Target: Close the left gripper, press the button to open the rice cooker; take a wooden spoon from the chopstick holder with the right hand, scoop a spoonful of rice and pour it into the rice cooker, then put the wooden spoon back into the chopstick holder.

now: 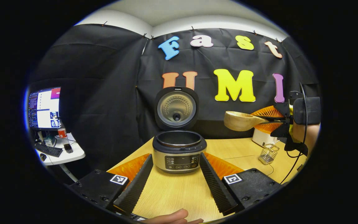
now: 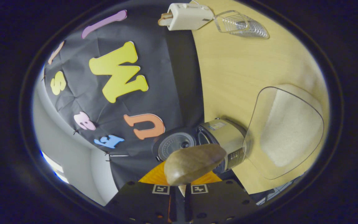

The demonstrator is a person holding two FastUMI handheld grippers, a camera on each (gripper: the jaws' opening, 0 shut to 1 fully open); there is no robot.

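Observation:
The rice cooker (image 1: pixel 179 152) stands on the wooden table with its lid (image 1: pixel 176 107) swung upright and its pot bare. My left gripper (image 1: pixel 176 156) is open, its fingers spread to either side of the cooker's front and short of it. At the right, my right gripper (image 1: pixel 279 119) holds a wooden spoon (image 1: pixel 241 120) level in the air, above the table and to the right of the cooker. In the right gripper view, which is rolled on its side, the right gripper (image 2: pixel 179 187) is shut on the spoon's handle; the spoon's bowl (image 2: pixel 194 163) partly hides the cooker (image 2: pixel 225 140).
A wire chopstick holder (image 1: pixel 268 153) and a white appliance (image 1: pixel 261 137) stand at the table's right. A clear container of rice (image 2: pixel 287 130) sits beside the cooker. A side table with a monitor (image 1: pixel 43 107) is far left. A hand (image 1: pixel 172 218) shows at the bottom edge.

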